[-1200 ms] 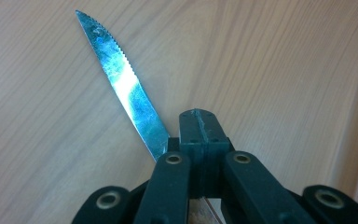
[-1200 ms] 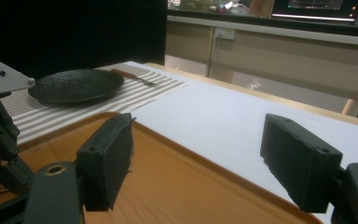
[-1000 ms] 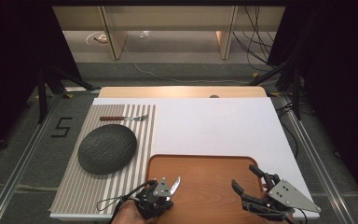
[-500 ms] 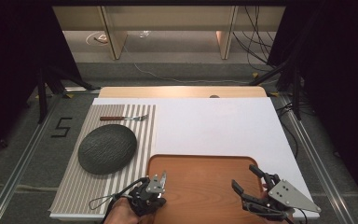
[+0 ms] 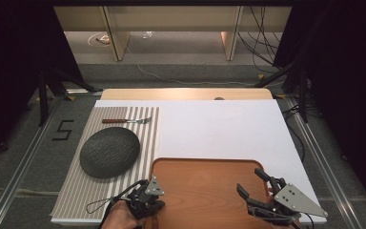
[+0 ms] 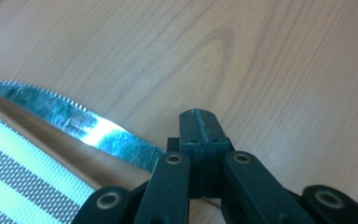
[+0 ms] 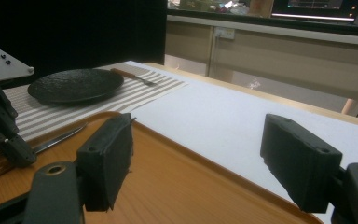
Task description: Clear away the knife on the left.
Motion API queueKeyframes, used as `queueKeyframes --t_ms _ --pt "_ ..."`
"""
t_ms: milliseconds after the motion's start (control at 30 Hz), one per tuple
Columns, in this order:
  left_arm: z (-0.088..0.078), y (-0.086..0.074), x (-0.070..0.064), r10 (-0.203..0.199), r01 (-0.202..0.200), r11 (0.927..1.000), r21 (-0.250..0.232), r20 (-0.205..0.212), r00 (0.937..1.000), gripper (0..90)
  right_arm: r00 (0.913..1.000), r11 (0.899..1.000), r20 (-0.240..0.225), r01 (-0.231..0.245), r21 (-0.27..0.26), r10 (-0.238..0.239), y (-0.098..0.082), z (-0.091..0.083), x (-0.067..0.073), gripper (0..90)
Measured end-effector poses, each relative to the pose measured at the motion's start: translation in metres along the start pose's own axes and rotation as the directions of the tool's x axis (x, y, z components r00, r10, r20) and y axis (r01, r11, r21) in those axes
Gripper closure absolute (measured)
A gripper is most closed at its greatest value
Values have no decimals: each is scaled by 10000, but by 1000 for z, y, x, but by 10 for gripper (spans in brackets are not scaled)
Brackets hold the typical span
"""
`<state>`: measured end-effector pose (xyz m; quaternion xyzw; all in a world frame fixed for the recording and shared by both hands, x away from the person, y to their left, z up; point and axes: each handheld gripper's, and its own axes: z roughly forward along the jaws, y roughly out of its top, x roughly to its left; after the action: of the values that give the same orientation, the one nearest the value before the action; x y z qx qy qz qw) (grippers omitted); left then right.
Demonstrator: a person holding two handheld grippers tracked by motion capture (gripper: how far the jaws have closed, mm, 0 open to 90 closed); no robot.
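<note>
A wooden tray [image 5: 205, 176] lies at the table's front. A serrated knife [image 6: 74, 123] rests on its left edge, blade flat, wooden handle toward the person; it also lies low at the left in the right gripper view [image 7: 58, 137]. My left gripper [image 5: 148, 204] points down at the tray's front left corner, its jaws shut against each other [image 6: 200, 133] with nothing visible between the pads. The blade runs under its left link. Whether the tip [image 7: 21, 156] touches the knife I cannot tell. My right gripper [image 5: 250, 182] hovers open over the tray's right front [image 7: 198, 158], empty.
A dark round plate [image 5: 109, 153] sits on a striped placemat [image 5: 76, 191] left of the tray, with a fork [image 5: 126, 121] beyond it. A white sheet [image 5: 219, 129] covers the table behind the tray. The table's front edge is right by both hands.
The top of my left gripper, with its grey plate, has swung to the left over the tray's corner. My right gripper has kept still.
</note>
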<state>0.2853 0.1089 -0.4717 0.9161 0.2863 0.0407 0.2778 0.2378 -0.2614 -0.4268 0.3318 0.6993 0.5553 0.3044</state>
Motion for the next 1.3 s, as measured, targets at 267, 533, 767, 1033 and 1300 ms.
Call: queueKeyframes --t_ms 267,533,767,1033,1300 --pt "-4 -1 3 -160 159 9997 -185 -62 9999 895 10000 10000 -6 1 1 -1 0 0 0 265" --pt "-16 0 3 -440 427 9888 -1427 -58 9990 538 10000 10000 -3 -7 -3 7 0 0 0 265" --pt "-32 -2 5 -524 415 9261 -3750 -189 9985 355 10000 10000 -10 -46 -1 46 0 0 0 265" --pt "-43 -5 3 -452 196 8591 -5114 -376 9983 275 10000 10000 -26 -56 -5 56 0 0 0 265" --pt "-50 -7 1 -420 112 8140 -5808 -396 9983 234 10000 10000 -40 -75 -9 75 0 0 0 265"
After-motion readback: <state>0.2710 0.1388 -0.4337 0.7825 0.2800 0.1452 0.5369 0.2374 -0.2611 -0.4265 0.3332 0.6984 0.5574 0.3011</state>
